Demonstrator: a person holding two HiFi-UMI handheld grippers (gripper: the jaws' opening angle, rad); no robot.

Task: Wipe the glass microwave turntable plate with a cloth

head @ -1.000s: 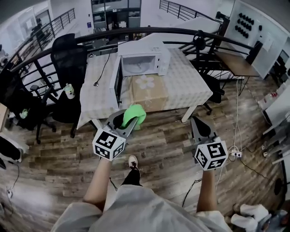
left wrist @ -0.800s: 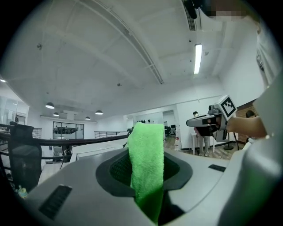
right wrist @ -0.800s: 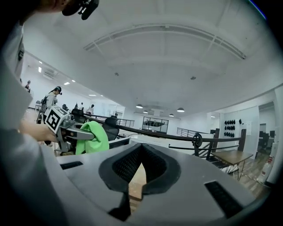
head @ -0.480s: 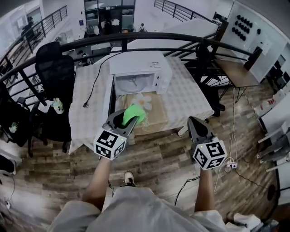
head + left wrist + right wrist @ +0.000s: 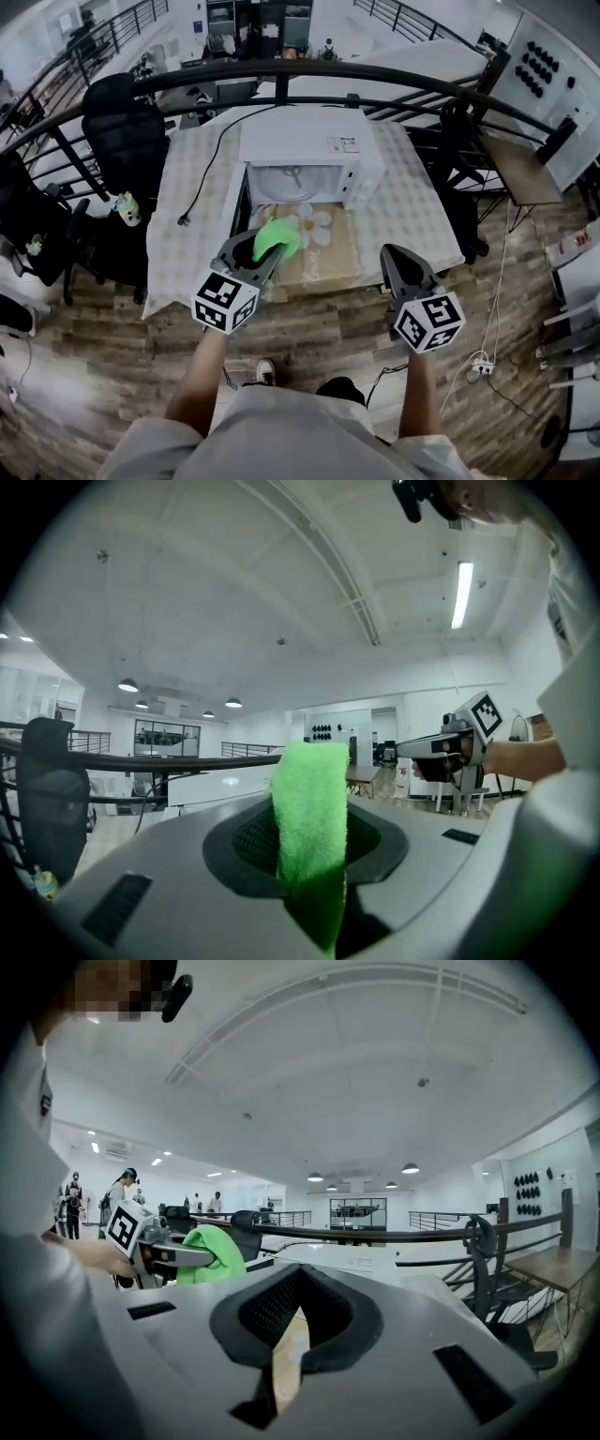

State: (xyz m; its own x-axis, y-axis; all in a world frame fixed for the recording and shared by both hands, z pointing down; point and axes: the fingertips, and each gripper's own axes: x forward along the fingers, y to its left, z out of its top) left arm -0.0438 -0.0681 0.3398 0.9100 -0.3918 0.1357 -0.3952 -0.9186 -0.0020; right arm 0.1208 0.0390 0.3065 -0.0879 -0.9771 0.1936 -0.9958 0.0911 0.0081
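A white microwave (image 5: pixel 309 150) stands on the table (image 5: pixel 202 244) with its door (image 5: pixel 239 199) swung open to the left. The glass turntable plate (image 5: pixel 291 183) lies inside its cavity. My left gripper (image 5: pixel 258 251) is shut on a green cloth (image 5: pixel 277 236), held in front of the table's near edge, below the open door. The cloth (image 5: pixel 309 827) stands up between the jaws in the left gripper view. My right gripper (image 5: pixel 398 267) is shut with nothing in it, held off the table's front right. From the right gripper view the left gripper (image 5: pixel 155 1246) and cloth (image 5: pixel 214 1252) show at left.
A brown cardboard sheet with a flower print (image 5: pixel 314 246) lies before the microwave. A black power cord (image 5: pixel 202 178) runs over the table's left. A black office chair (image 5: pixel 117 127) stands at left, a black railing (image 5: pixel 309 70) curves behind, and a wooden side table (image 5: pixel 520 169) is at right.
The view has closed in on the table and microwave over the second. Both grippers have kept their hold and spacing while advancing toward the open microwave.
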